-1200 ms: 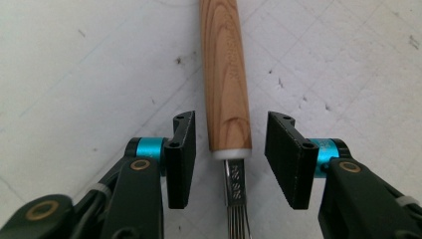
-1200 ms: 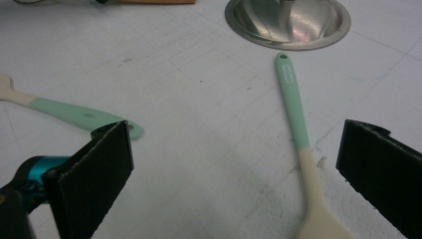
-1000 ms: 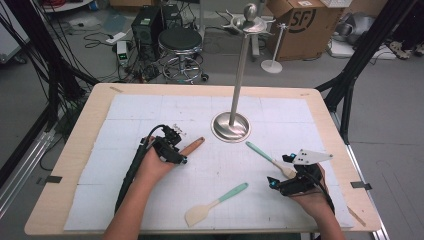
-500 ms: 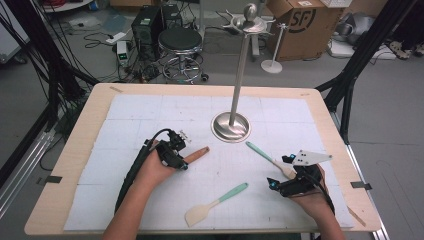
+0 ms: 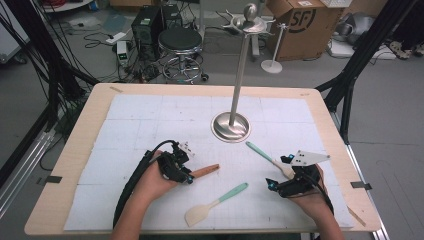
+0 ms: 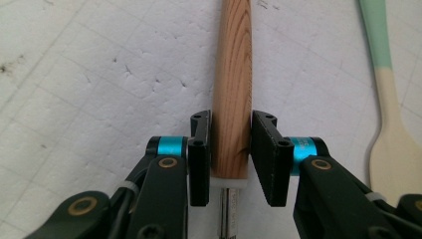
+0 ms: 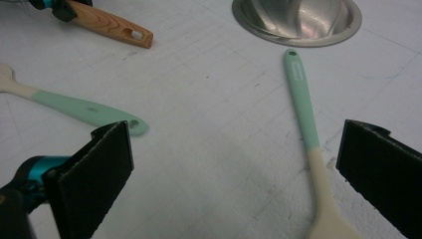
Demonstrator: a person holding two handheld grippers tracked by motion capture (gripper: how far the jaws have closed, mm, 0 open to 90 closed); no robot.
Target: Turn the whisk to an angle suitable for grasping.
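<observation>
Surface: white gridded mat (image 5: 150, 125) is covering the wooden table.
Left gripper (image 5: 184, 172): jaws have just been closing, now clamping the wooden-handled utensil (image 6: 232, 84).
Handle axis: running straight ahead from the jaws, toward the steel hanging stand (image 5: 231, 126).
Right gripper (image 5: 280, 175): resting wide apart, holding nothing.

Wooden handle (image 5: 205, 171) left of spatula (image 5: 216, 204) — near

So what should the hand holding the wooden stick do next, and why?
Probably lift it a little. The left tool has just been closing and its pads now squeeze the wooden handle, which lies flat on the white mat. The hanging stand waits behind, so raising it seems the likely start.
</observation>
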